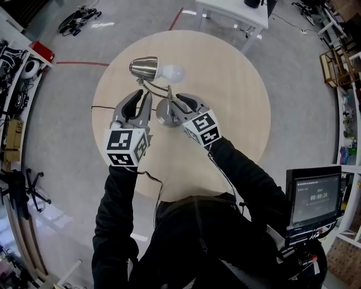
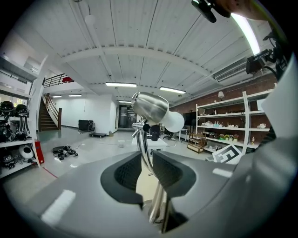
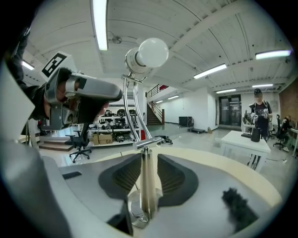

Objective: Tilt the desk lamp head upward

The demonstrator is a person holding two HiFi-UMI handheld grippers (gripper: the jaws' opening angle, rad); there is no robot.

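Observation:
A brushed-metal desk lamp stands near the middle of the round wooden table (image 1: 242, 84). Its head (image 1: 144, 66) with a white bulb (image 1: 172, 71) lies about level, pointing right. In the left gripper view the head (image 2: 150, 106) rises above the jaws. My left gripper (image 1: 144, 97) is open, with the lamp's thin arm rods (image 2: 145, 148) running up between its pads and a gap showing beside them. My right gripper (image 1: 177, 103) is shut on the lamp's upright post (image 3: 148, 186), just above the round base (image 3: 139, 214). The bulb (image 3: 152, 52) shows overhead there.
The lamp's black cord (image 1: 107, 107) runs left off the table. A white table (image 1: 234, 12) stands beyond the far edge. A monitor (image 1: 315, 198) sits at my right side. A person (image 3: 257, 111) stands by a white table (image 3: 247, 139) far off. Shelves line the walls.

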